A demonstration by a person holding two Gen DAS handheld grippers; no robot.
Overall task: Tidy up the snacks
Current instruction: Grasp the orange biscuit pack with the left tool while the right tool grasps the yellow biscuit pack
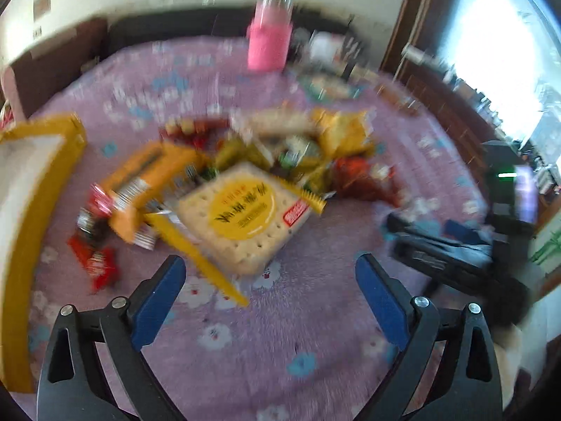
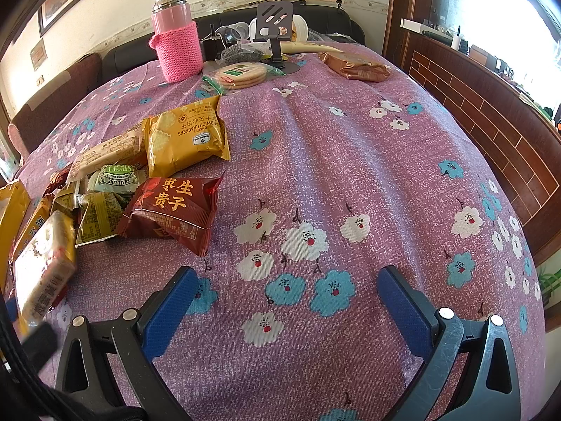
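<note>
Both jaws gape, empty. The left gripper hovers just short of the square cream cracker packet with a round yellow label, at the near edge of the snack pile. Light, crinkly and breakable, I judge: pinch its sealed yellow edge. The right gripper waits over bare cloth, right of that packet.

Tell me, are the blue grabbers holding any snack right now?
No. The left gripper and the right gripper are both open with nothing between their fingers.
</note>
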